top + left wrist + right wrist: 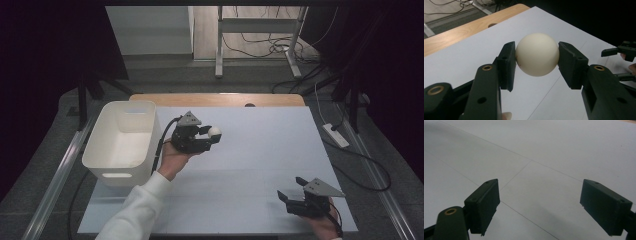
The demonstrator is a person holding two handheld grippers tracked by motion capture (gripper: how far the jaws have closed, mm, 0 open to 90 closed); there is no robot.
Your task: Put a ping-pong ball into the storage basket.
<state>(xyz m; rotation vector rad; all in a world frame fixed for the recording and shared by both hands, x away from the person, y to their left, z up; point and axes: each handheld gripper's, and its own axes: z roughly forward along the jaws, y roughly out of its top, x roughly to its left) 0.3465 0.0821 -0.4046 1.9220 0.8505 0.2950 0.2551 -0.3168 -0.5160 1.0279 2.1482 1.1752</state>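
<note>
One white ball [537, 54] sits squeezed between the two black jaws of the left gripper [536, 62], held up above the white table [260, 150] just beside the white bin [122, 142], while the right gripper [540, 205] waits low over the table's near corner with its jaws wide apart and nothing in them.

One white ball [215, 132], one white bin [121, 142], two black claws, left claw [212, 135], right claw [286, 200], one table [260, 150]

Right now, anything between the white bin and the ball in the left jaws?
Just the left gripper itself and the hand holding it; the ball sits beyond them from the white bin. High view.
</note>
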